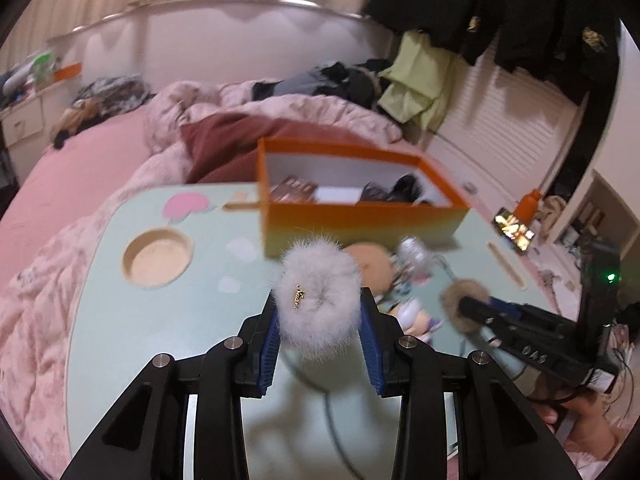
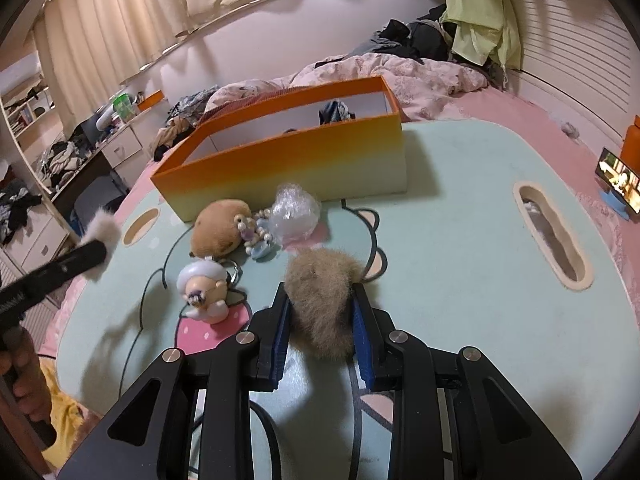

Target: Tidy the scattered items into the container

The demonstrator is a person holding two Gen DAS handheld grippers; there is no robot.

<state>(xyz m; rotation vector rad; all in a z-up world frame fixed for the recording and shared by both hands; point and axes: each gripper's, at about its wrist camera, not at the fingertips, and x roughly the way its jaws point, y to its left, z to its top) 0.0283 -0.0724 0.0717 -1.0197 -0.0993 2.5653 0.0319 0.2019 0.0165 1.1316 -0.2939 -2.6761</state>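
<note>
Scattered items lie on the mint surface (image 2: 460,240) before the orange container (image 2: 280,160): a brown plush (image 2: 220,228), a doll (image 2: 204,292). Left gripper (image 1: 318,320) clamps a grey pompom (image 1: 320,300); right gripper (image 2: 322,320) clamps a tan pompom (image 2: 320,300), both raised.

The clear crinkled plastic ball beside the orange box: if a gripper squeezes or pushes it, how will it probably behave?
The clear plastic ball looks like thin crinkled film, so it would probably crush rather than resist. Being see-through, it seems very light; a push may send it skidding on the smooth table. Its rounded shape might roll toward the orange box.
</note>
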